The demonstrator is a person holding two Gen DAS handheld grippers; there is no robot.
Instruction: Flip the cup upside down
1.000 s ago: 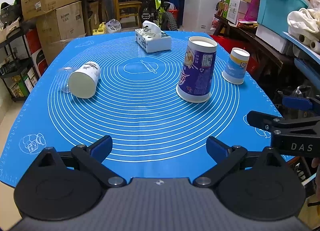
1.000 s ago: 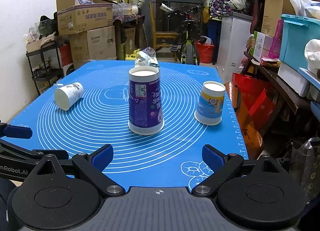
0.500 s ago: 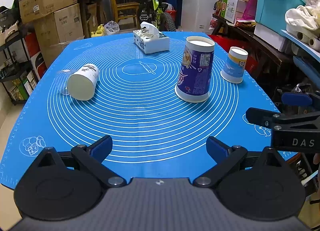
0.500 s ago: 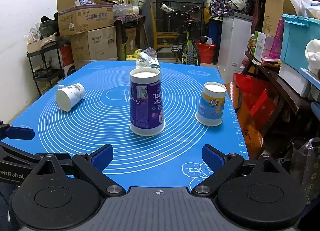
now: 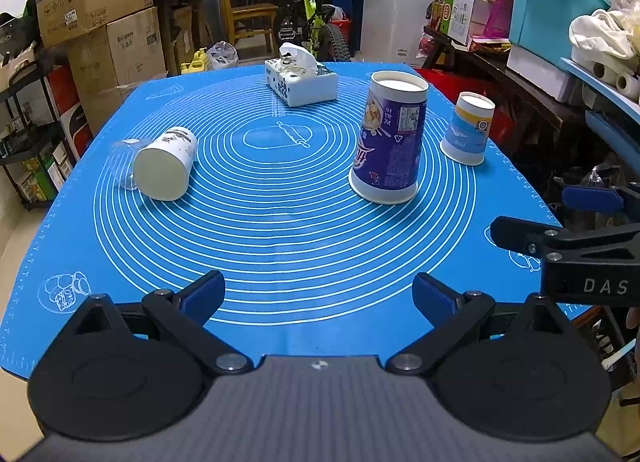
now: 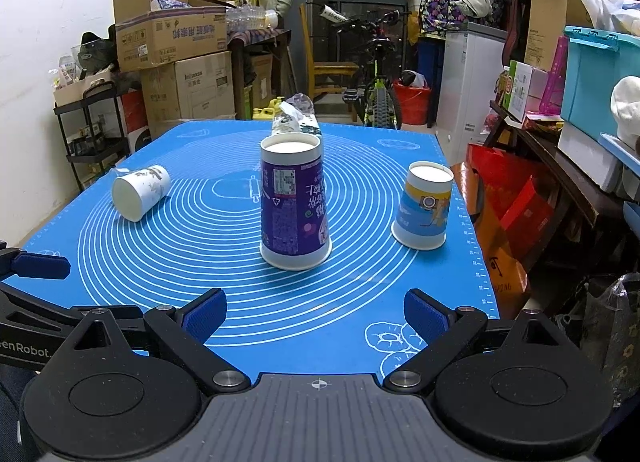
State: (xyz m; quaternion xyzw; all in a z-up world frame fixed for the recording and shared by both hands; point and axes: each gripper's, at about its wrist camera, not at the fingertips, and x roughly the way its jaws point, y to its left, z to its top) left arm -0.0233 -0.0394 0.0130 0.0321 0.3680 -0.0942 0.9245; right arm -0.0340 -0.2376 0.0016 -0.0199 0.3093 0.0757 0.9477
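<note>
Blue mat (image 5: 288,229) with white concentric rings covers the table (image 5: 12,372). Tall purple cup (image 5: 389,141) stands upside down near mat centre, wide mouth flat on the mat, closed white base up, long axis vertical; printed text on it reads inverted in the right wrist view (image 6: 294,207). Smaller blue-and-yellow cup (image 5: 467,129) is also inverted, mouth down, axis vertical, to the right of the purple one and apart from it (image 6: 424,205). White printed cup (image 5: 166,167) lies on its side at the left of the mat, long axis roughly horizontal, flat white base toward the cameras, mouth end pointing away toward the far left edge; something clear sits just at its far end, too blurred to identify. In the right wrist view it lies well left of the purple cup (image 6: 140,191). Tissue box (image 5: 301,79) rests at the far side of the mat. Left claw (image 5: 318,296) hovers over the near mat edge, blue pads spread wide, gripping nothing. Right claw (image 6: 316,316) likewise wide apart and empty, at the near right of the mat, its side visible in the left wrist view (image 5: 560,238).
</note>
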